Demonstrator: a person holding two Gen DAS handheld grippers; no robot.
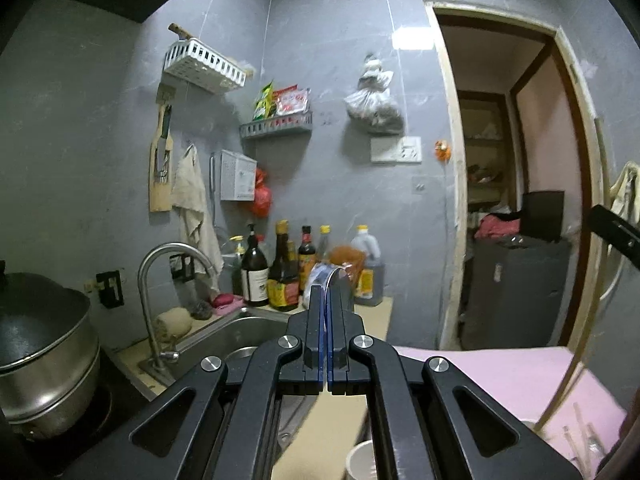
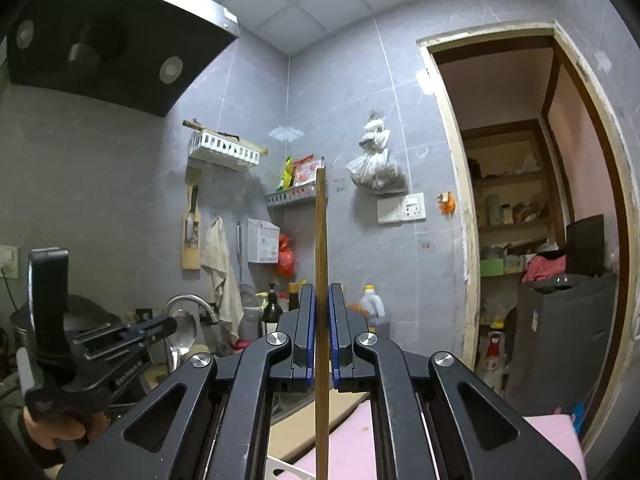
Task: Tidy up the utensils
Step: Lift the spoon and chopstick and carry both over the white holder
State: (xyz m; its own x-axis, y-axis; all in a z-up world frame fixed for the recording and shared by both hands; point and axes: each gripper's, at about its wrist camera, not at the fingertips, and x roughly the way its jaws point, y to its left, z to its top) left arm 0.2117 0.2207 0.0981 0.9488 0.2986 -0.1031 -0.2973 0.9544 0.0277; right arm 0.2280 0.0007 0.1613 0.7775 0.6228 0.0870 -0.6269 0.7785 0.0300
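My left gripper (image 1: 327,292) is shut on a metal spoon (image 1: 335,274), which I see edge-on between the blue pads. The right wrist view shows that same left gripper (image 2: 168,326) at the left, held in a hand, with the spoon's bowl (image 2: 185,330) sticking out past its tips. My right gripper (image 2: 321,292) is shut on a brown chopstick (image 2: 321,232) that stands upright, reaching well above and below the pads. Both grippers point roughly level toward the grey tiled wall.
A steel sink (image 1: 240,332) with a curved faucet (image 1: 160,280) lies ahead on the left, beside a steamer pot (image 1: 40,340). Sauce bottles (image 1: 280,272) line the wall. A pink surface (image 1: 500,376) and a white cup (image 1: 362,460) sit below. An open doorway (image 1: 512,184) is on the right.
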